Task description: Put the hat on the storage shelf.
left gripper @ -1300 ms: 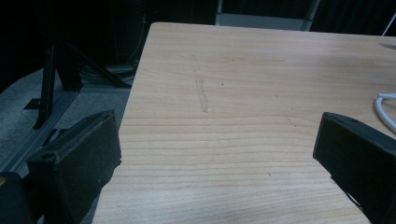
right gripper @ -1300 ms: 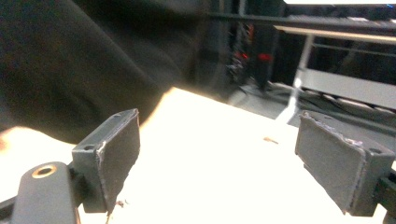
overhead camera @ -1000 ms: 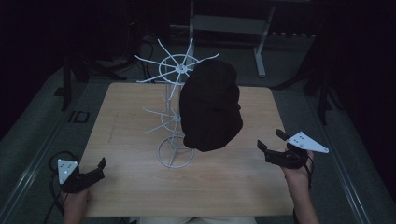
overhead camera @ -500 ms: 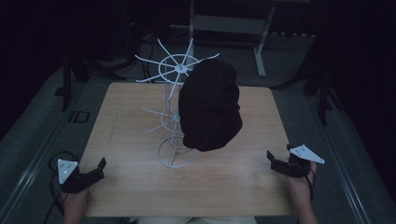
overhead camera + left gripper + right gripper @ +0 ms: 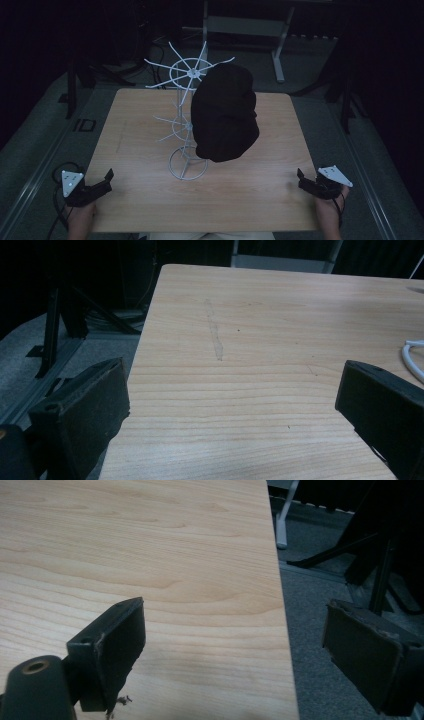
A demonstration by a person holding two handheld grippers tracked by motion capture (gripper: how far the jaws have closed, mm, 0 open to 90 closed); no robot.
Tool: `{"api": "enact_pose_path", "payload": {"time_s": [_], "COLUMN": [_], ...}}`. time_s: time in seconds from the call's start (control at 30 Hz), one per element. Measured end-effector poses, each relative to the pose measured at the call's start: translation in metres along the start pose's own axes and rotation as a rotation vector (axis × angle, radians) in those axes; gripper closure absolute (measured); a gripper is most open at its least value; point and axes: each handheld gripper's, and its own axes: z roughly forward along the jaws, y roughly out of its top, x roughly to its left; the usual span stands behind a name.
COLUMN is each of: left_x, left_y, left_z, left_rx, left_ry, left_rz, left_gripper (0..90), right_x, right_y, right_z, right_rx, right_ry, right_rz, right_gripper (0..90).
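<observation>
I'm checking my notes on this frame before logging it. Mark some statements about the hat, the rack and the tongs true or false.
1. A black hat hangs on the white wire rack. True.
2. The left tongs grip the hat. False: they are open and empty at the table's near left corner.
3. The right tongs are open. True.
4. The rack lies toppled. False: it stands upright.
</observation>
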Motion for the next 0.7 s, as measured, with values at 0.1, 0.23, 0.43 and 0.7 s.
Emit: {"api": "enact_pose_path", "payload": {"time_s": [0.1,0.23,0.43,0.7], "left_x": [0.0,0.0,0.0,0.0], "left_y": [0.0,0.0,0.0,0.0], "left_z": [0.0,0.0,0.0,0.0], "left_rx": [-0.001,-0.001,-0.001,0.0], "left_ry": [0.0,-0.001,-0.001,-0.002], "left_rz": [-0.001,-0.002,-0.002,-0.001], "left_gripper": [1.4,1.4,1.4,1.4], "right_x": [-0.001,-0.004,-0.008,-0.011], "right_y": [-0.002,-0.007,-0.011,-0.011], "right_z": [-0.003,-0.004,-0.001,-0.001], "right_rx": [-0.004,-0.012,-0.011,-0.015], "right_ry": [-0.031,-0.049,-0.049,-0.046], "right_rz": [-0.001,0.009,0.019,0.029], "right_gripper": [10.3,10.3,10.3,10.9]}}
